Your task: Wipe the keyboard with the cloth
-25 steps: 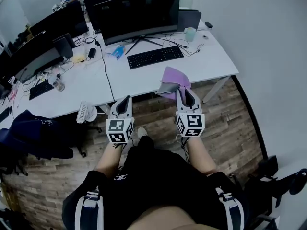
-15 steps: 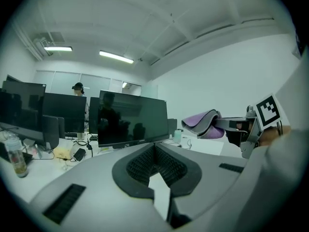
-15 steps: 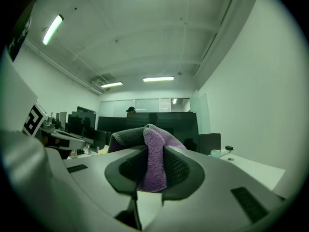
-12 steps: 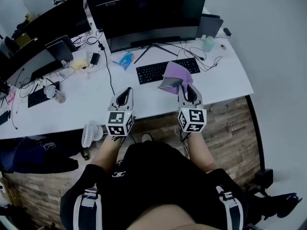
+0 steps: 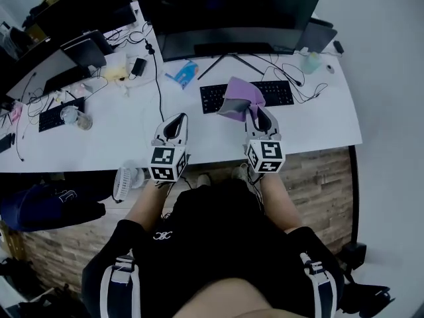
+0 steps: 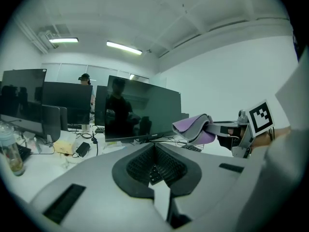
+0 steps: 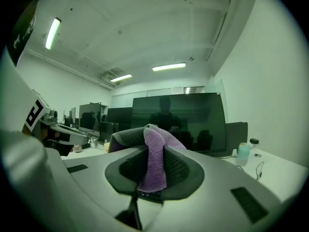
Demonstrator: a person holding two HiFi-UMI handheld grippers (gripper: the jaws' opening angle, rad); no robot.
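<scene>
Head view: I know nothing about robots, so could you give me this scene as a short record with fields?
Setting: white desk, monitor at its back
Left gripper: shut, empty, above the desk's front
Right gripper: shut on purple cloth
Cloth: held over the middle of the keyboard; contact unclear
Keyboard: black, in front of the monitor
Wiping: seemingly not begun

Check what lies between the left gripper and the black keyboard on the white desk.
Nothing but a bare stretch of the white desk separates the left gripper from the black keyboard; the head view shows it.
</scene>
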